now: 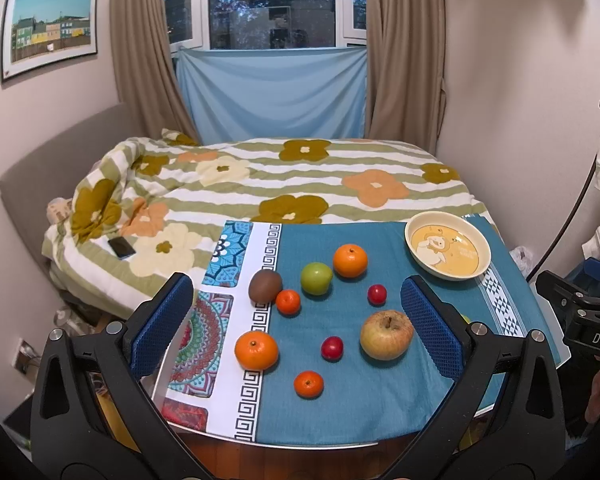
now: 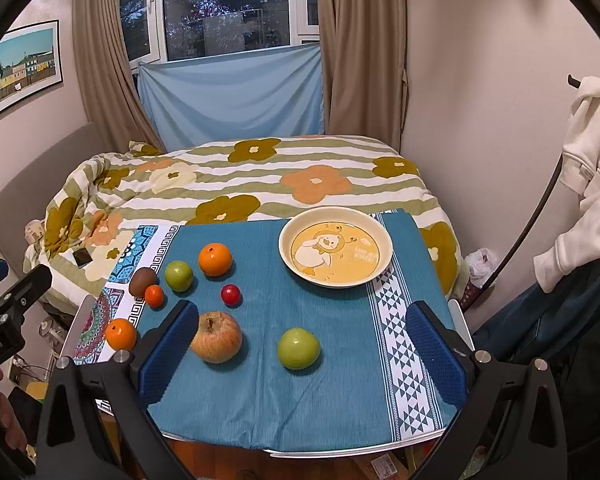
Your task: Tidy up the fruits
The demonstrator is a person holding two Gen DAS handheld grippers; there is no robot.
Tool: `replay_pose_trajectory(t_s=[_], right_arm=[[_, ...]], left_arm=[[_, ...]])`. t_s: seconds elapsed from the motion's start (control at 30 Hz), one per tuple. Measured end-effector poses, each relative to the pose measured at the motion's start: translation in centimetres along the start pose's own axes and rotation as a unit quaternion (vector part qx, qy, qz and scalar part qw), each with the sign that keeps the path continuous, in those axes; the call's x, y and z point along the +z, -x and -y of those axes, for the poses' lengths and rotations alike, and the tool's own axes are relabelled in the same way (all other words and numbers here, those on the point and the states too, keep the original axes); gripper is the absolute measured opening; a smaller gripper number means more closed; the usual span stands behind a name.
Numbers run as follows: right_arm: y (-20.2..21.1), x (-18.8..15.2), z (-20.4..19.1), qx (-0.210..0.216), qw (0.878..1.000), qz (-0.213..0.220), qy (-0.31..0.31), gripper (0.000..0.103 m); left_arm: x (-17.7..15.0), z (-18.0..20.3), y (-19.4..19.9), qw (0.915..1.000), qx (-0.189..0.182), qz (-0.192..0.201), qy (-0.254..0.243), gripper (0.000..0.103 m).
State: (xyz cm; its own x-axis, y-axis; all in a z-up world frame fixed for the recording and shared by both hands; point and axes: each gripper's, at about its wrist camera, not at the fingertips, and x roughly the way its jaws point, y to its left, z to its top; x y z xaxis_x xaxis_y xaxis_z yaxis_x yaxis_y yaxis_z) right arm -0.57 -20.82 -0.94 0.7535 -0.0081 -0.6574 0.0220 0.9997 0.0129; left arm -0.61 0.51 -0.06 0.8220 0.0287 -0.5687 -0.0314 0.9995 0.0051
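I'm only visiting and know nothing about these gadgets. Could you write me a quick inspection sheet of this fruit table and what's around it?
Surface: small table under a teal cloth with patterned borders.
Job's things: cream bowl at the far right, empty; russet apple; two green apples, one near, one far; kiwi; four oranges of mixed size, e.g.; two small red fruits. All loose on the cloth.
Clutter: nothing seen on the table.
Grippers: left tongs and right tongs both open, holding nothing.
Cables: a dark cord along the right wall.
Surroundings: bed with floral duvet, phone on it, curtained window, framed picture, white garment hanging.
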Motion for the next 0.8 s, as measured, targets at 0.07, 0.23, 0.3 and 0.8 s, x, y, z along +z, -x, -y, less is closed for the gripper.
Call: replay_pose_trajectory(t_s=[0.07, 0.23, 0.3, 0.8], right_arm=[[0.01, -0.02, 0.00, 0.000, 1.000, 0.000, 0.000, 0.103], [0.03, -0.04, 0.00, 0.000, 1.000, 0.001, -0.001, 0.103], [0.07, -0.05, -0.01, 0.000, 1.000, 0.000, -0.001, 0.103], [0.01, -0.05, 0.06, 0.002, 1.000, 0.001, -0.002, 0.103]], left_arm=[[-0.05, 0.01, 0.03, 1.0000, 0.000, 0.000, -0.001, 0.103], [-0.05, 0.00, 0.02, 1.0000, 0.001, 0.000, -0.001, 0.103], [-0.04, 0.01, 0.01, 1.0000, 0.001, 0.000, 0.000, 0.103], [-0.25, -0.16, 0.23, 1.0000, 0.001, 0.001, 0.000, 0.103]])
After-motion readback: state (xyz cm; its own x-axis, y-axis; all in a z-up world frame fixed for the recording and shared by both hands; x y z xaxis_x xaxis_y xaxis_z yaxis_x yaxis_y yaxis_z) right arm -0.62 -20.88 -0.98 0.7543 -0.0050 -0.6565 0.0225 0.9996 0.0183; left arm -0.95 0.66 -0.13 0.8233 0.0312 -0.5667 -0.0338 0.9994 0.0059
